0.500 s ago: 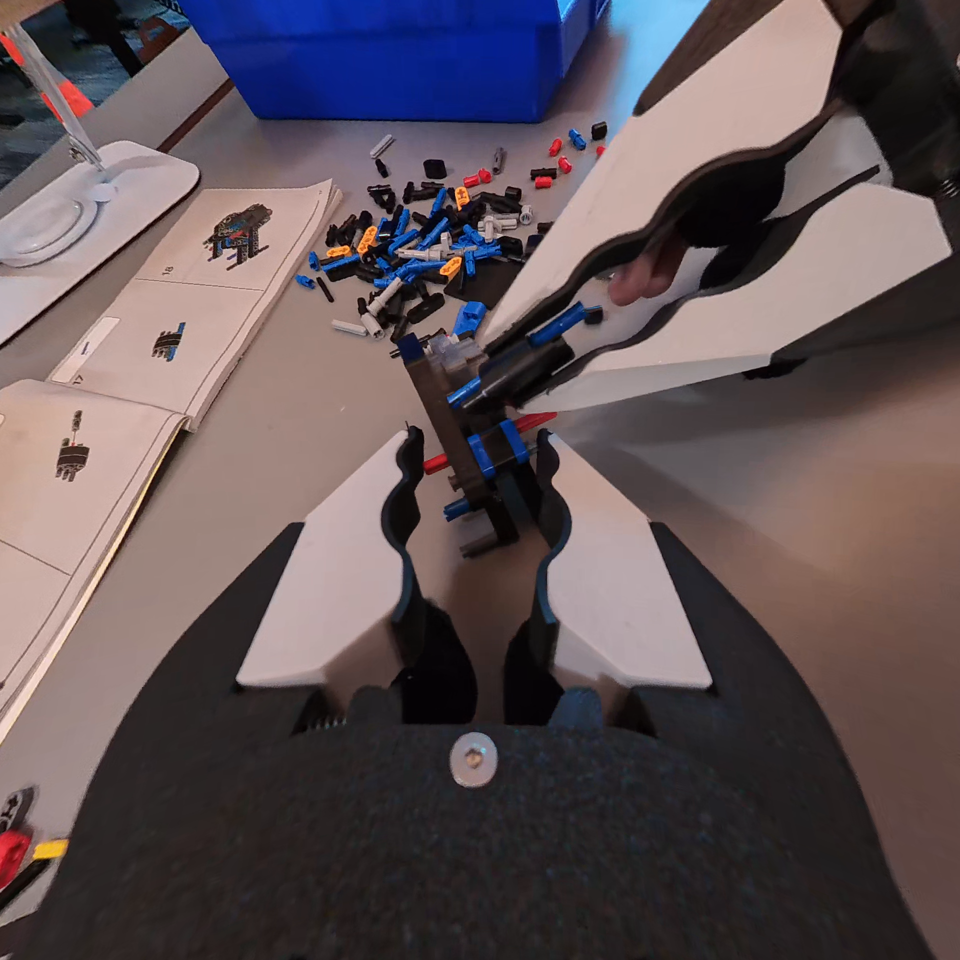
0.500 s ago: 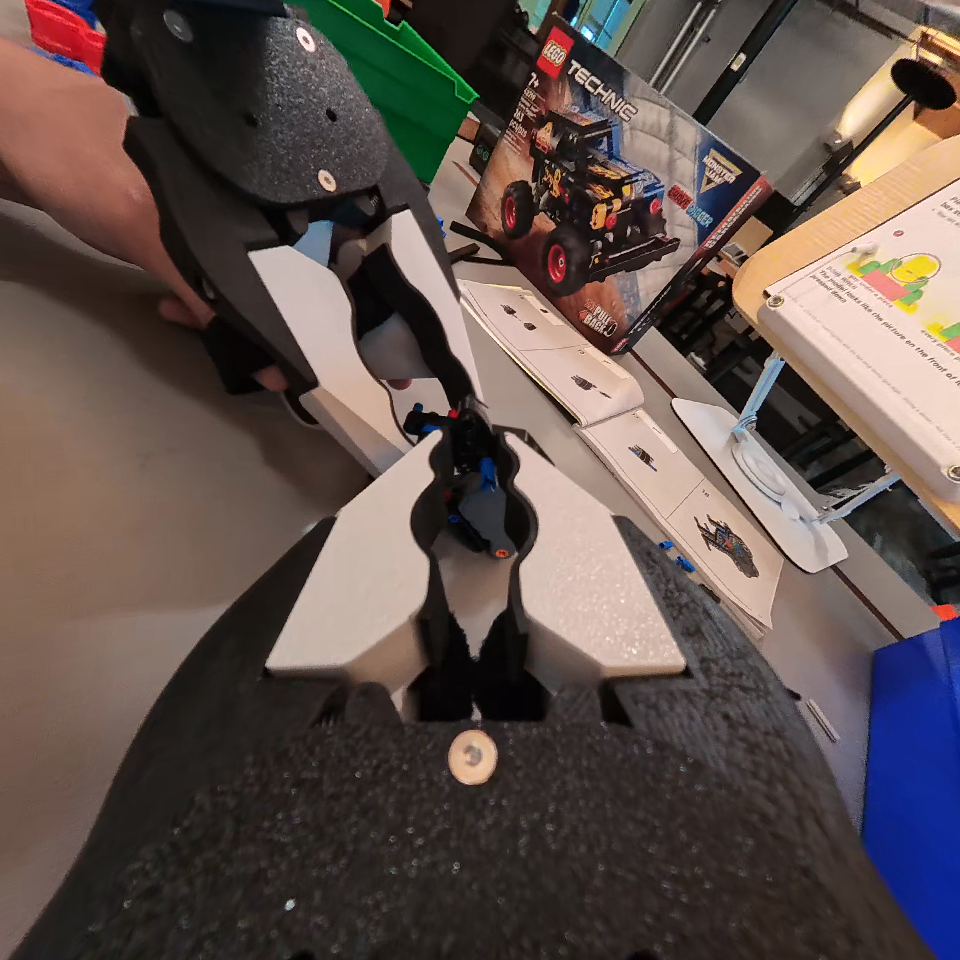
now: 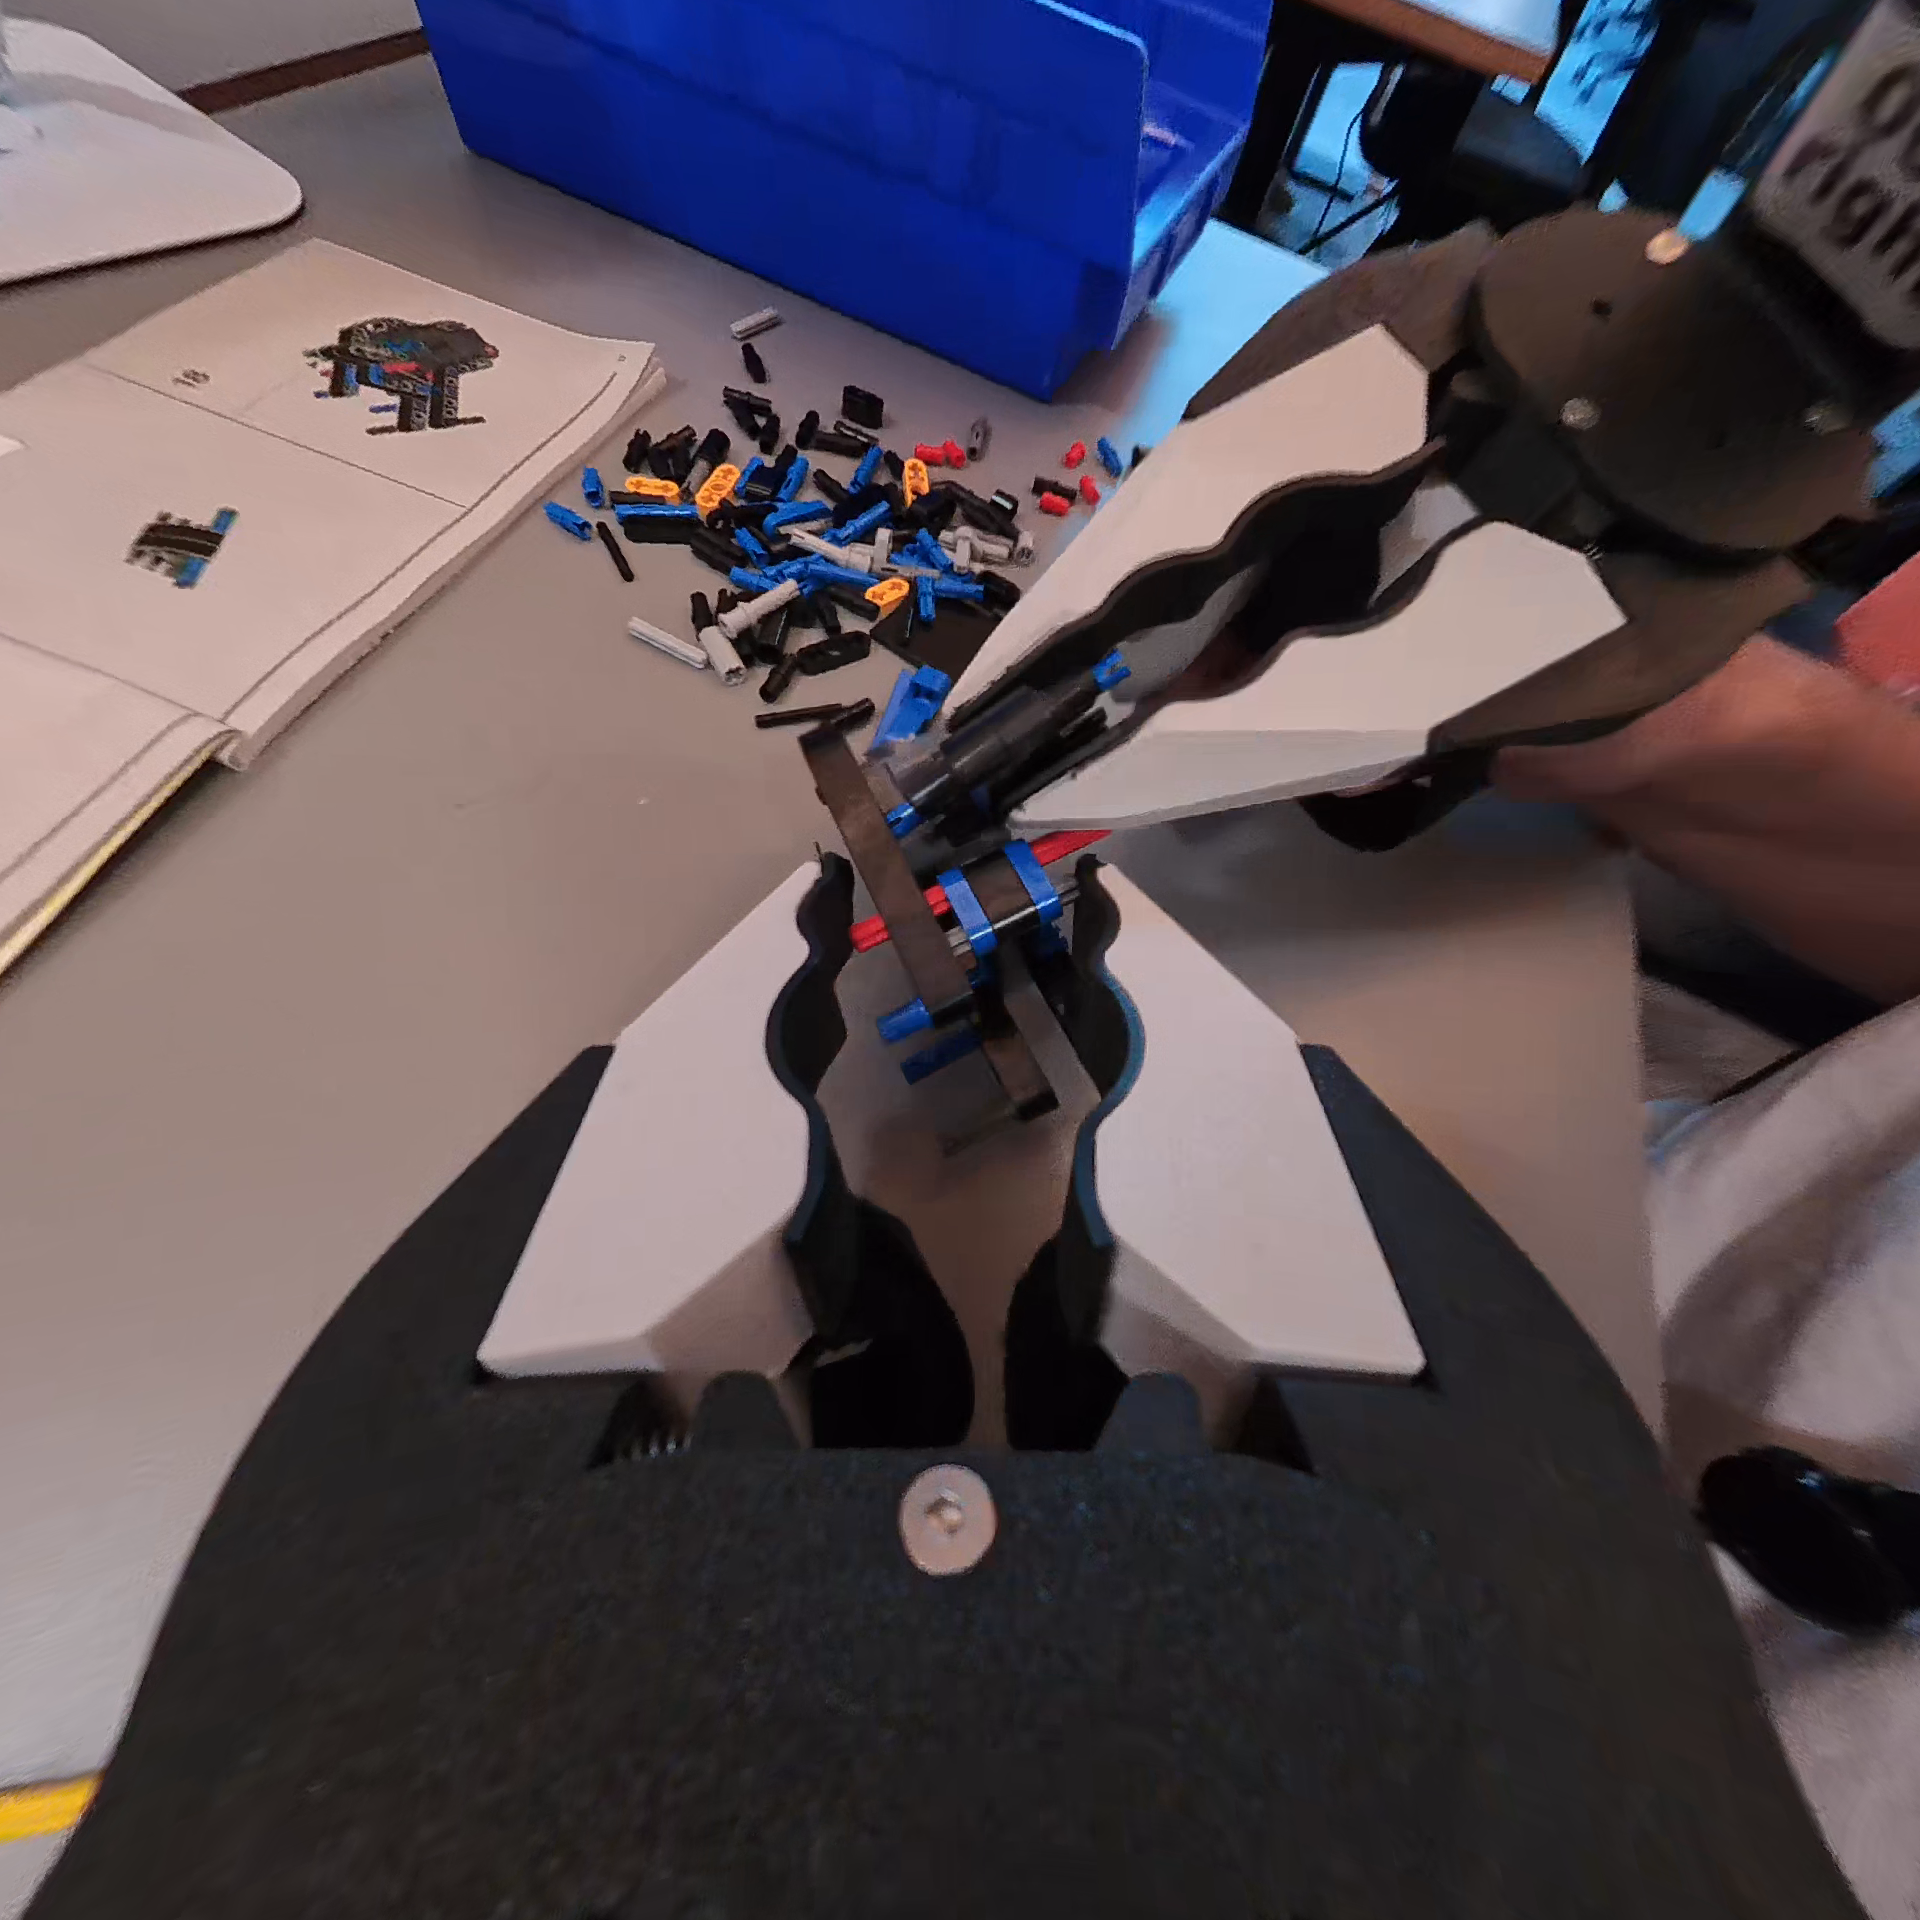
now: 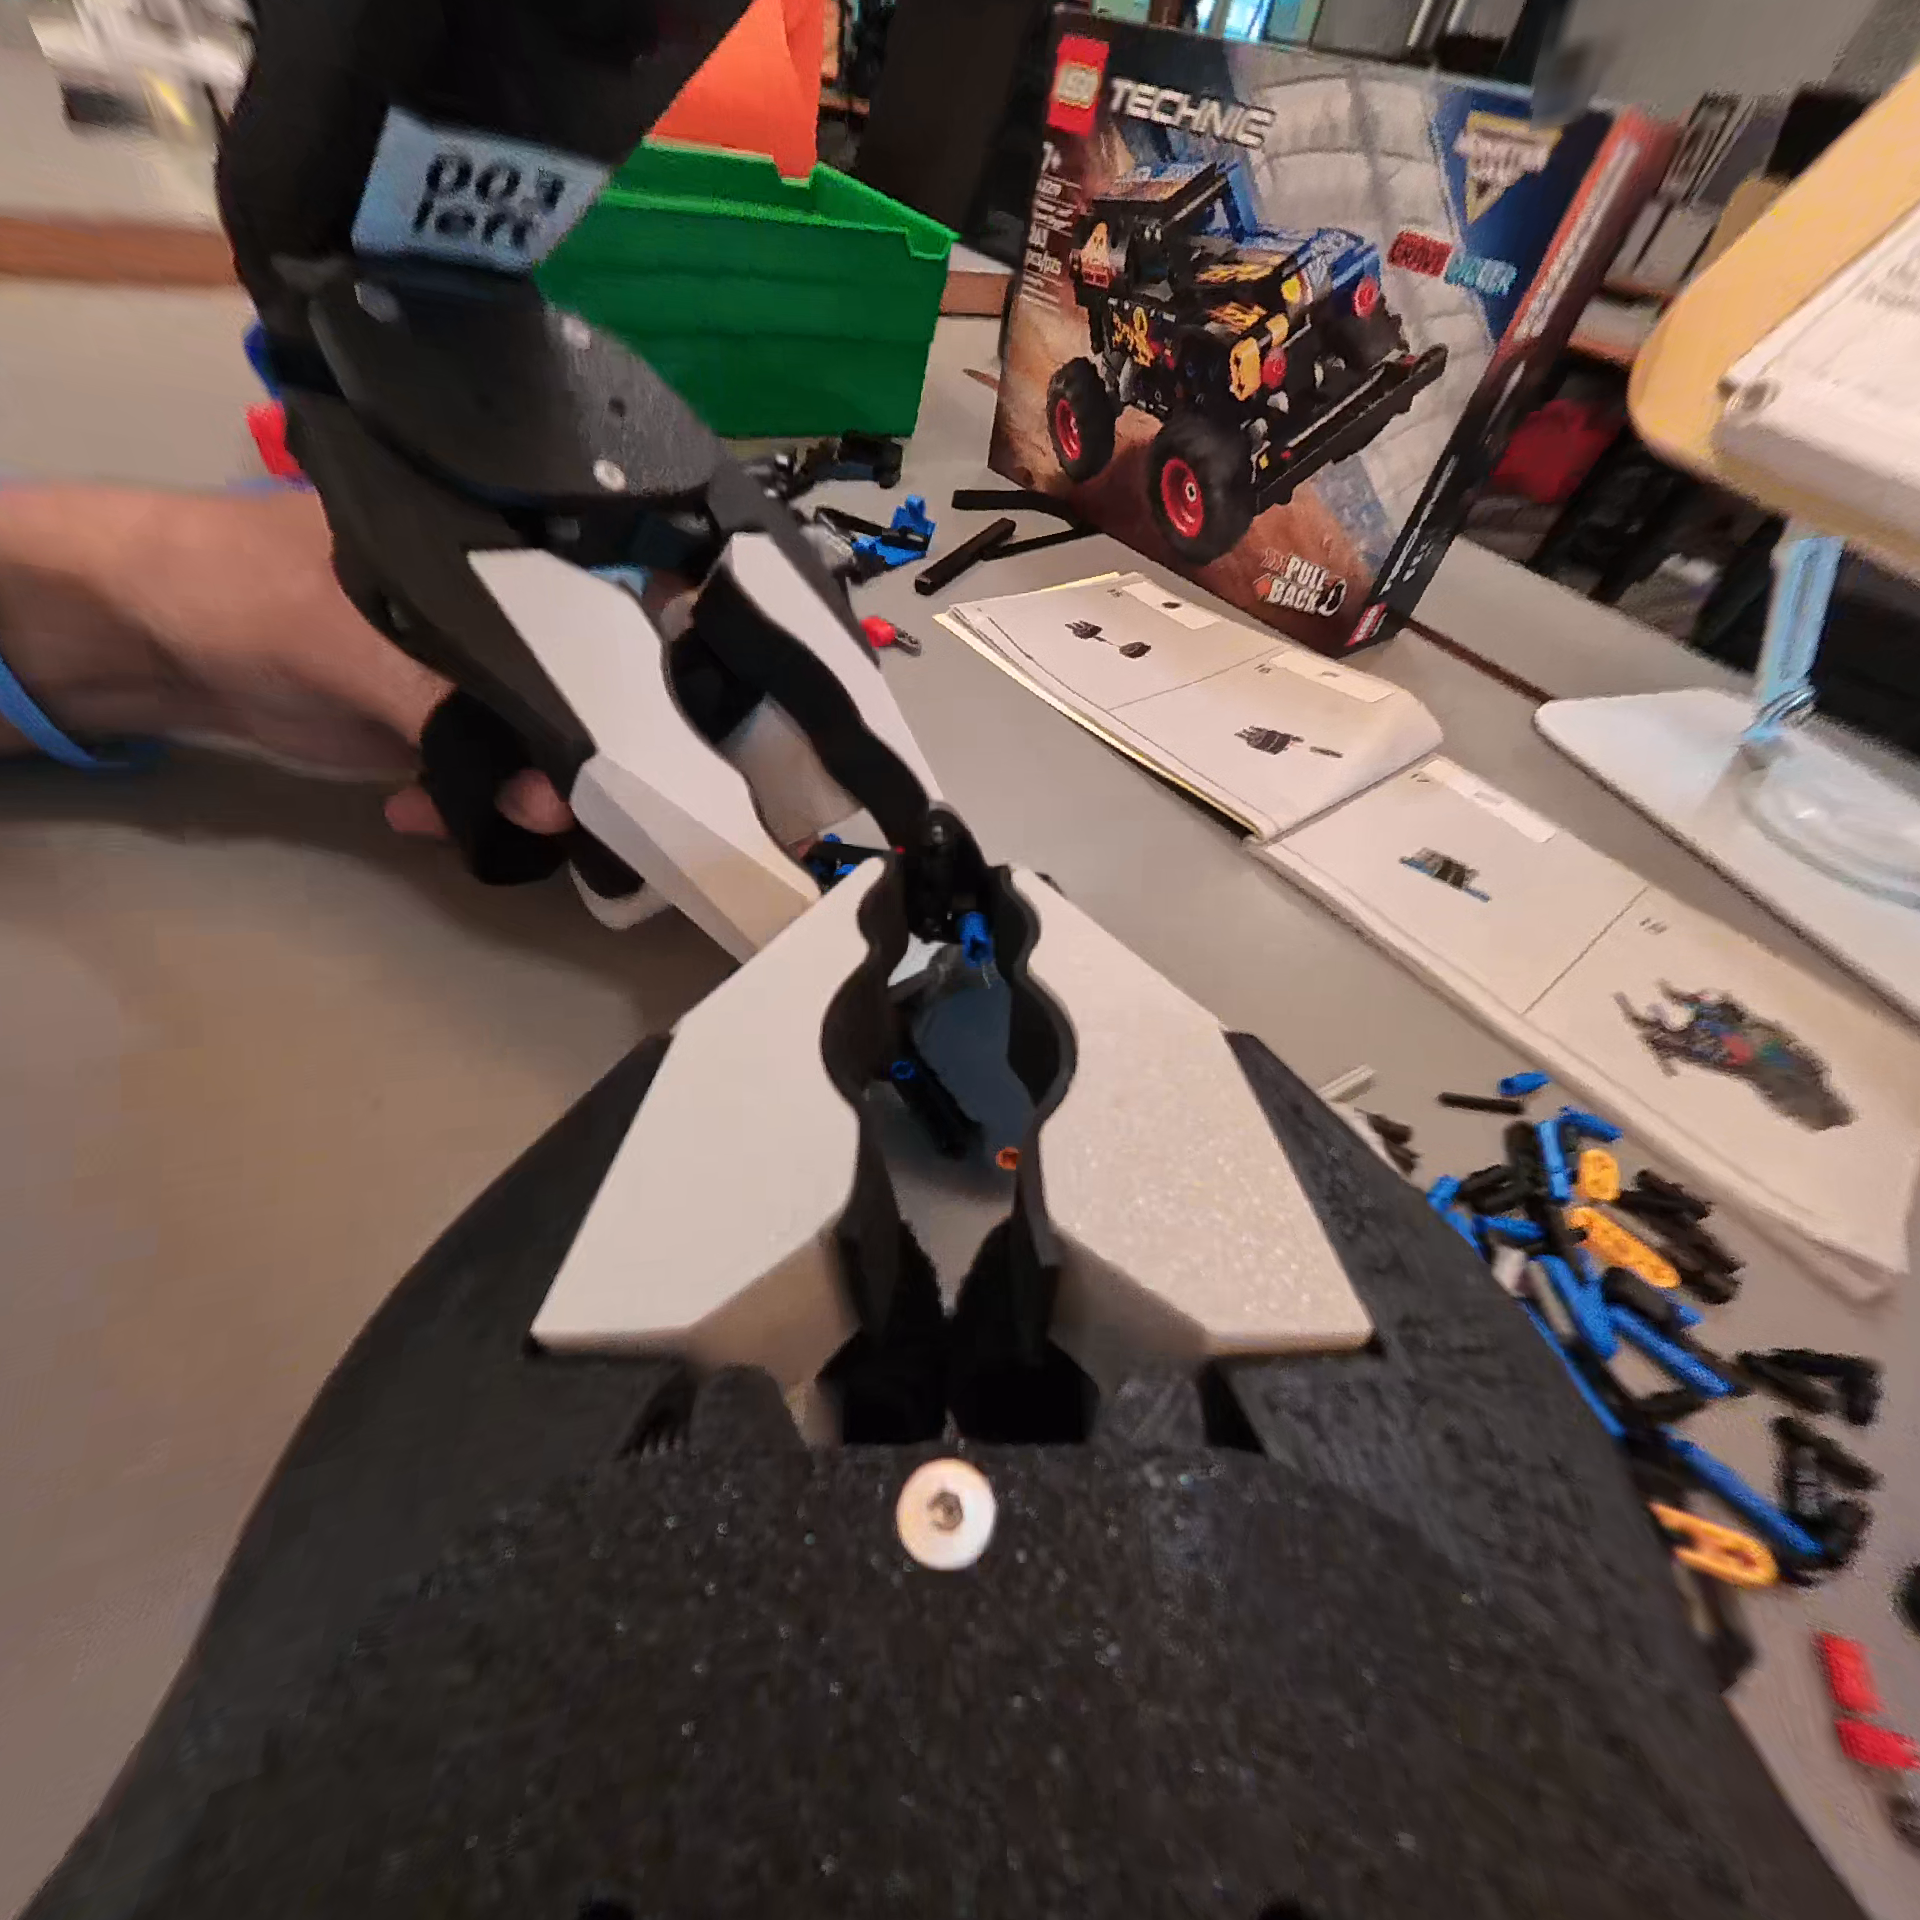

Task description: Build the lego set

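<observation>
Black grainy tool point(image 3: 961, 883) body, 2 white wedge fingers point(image 3: 675, 1132), wavy black pads, silver screw

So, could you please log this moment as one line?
left gripper: shut on assembly | right gripper: shut on assembly | loose parts: on table

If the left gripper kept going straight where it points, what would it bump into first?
Probably the right gripper, which crosses just ahead of the left gripper, above the Lego assembly both clamp. Beyond lies the loose parts pile; depth is uncertain.

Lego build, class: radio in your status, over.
Left tongs shut on black-and-blue lego assembly. Right tongs shut on its upper end, both off the grey table. Loose pile of small lego pieces behind; nothing blocking.
</observation>
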